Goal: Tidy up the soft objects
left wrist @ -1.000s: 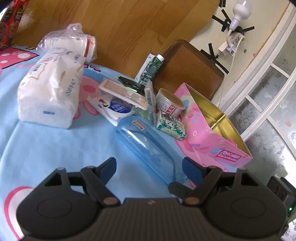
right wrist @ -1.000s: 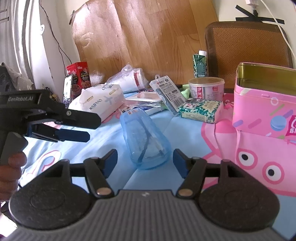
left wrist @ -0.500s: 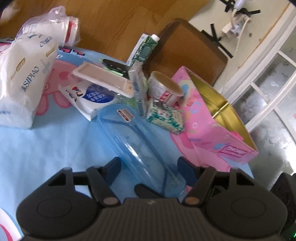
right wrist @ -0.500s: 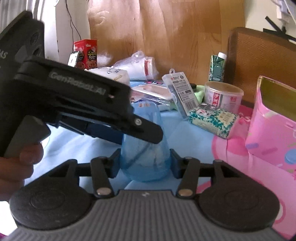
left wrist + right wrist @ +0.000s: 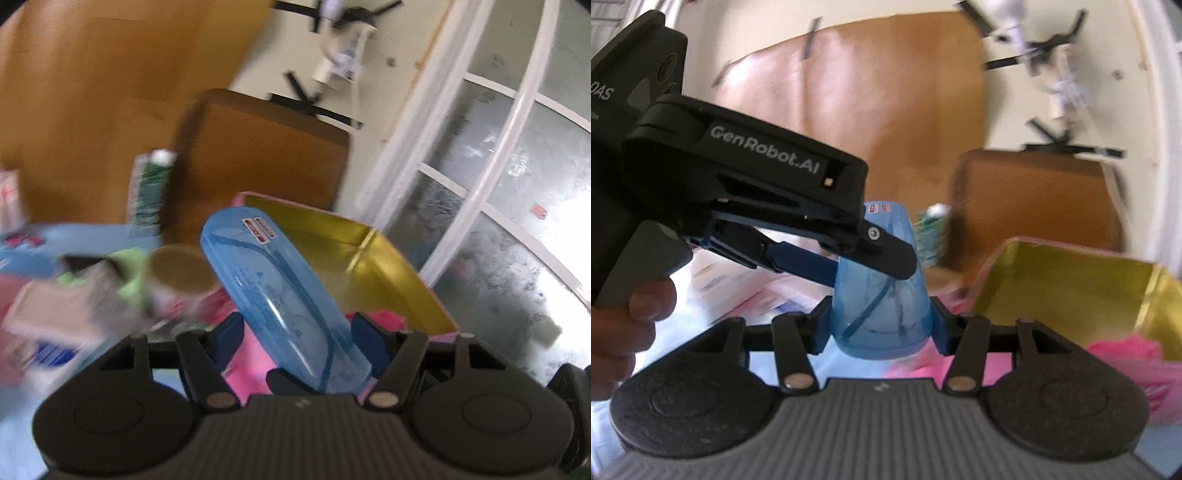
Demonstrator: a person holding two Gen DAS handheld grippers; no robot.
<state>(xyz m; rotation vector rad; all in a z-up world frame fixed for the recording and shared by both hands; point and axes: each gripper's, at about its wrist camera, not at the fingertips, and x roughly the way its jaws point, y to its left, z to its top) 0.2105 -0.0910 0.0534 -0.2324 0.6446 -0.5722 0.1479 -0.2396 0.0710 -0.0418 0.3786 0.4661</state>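
Blue case (image 5: 280, 306), translucent plastic with a small red-and-white label at its far end, is off the cloth and tilted, its far end rising toward 11 o'clock in the left wrist view. Both claws grip it at once. The left gripper (image 5: 295, 332) has its blue pads pressed on the case's near end, one at 9 o'clock and one at 3 o'clock of it. The right gripper (image 5: 881, 325) clamps the case's wide end (image 5: 882, 314) the same way, a pad on each flank; the jaws of both claws have just been closing onto it. In the right wrist view the left claw's black body (image 5: 746, 192) comes in from 10 o'clock, and its upper finger lies over the case's top. A hand (image 5: 624, 325) holds its handle at 9 o'clock.

Just past the case, toward 2 o'clock, stands the pink tin (image 5: 384, 273), open, with a gold inside. At 9 o'clock of the case sits a round cup (image 5: 177, 273), and farther out a blurred heap of packets (image 5: 55, 317). A green carton (image 5: 147, 192) stands at 10 o'clock. Blue cloth (image 5: 22, 406) covers the table.
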